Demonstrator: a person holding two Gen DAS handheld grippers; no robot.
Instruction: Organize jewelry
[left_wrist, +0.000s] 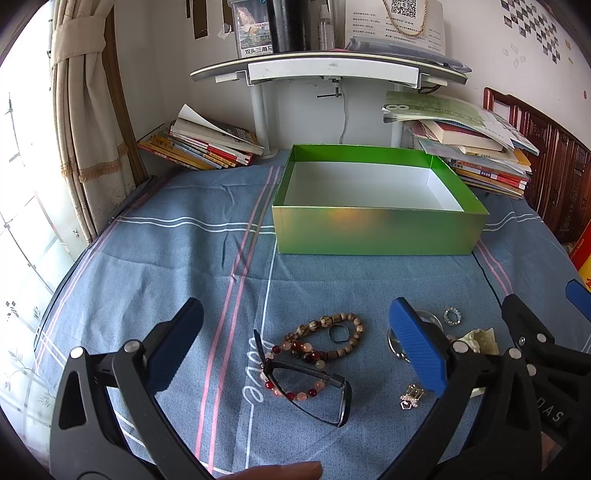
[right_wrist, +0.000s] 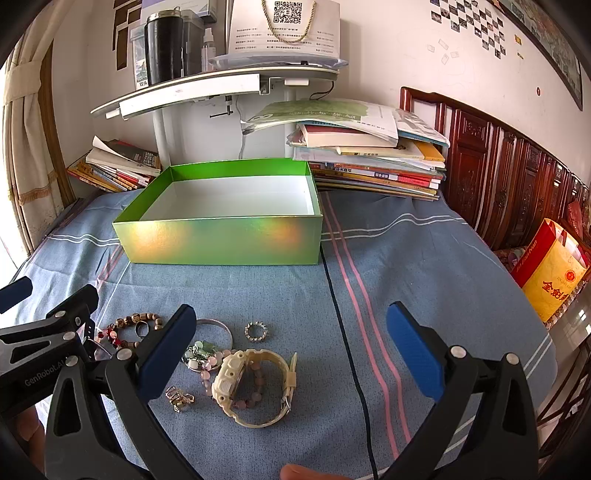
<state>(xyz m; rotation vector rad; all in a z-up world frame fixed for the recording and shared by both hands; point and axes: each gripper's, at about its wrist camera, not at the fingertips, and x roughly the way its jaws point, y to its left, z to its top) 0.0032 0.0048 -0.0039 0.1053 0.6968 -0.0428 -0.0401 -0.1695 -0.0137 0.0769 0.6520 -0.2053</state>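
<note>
Both my left gripper and right gripper stand apart, empty. The watch lies lower centre, before the box; light, stiff strap: grip there.

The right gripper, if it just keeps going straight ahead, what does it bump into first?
Probably bare blue cloth. The right gripper is open, and the cream watch lies below and left of its line. The green box sits ahead but left. Depth is hard to judge.
</note>
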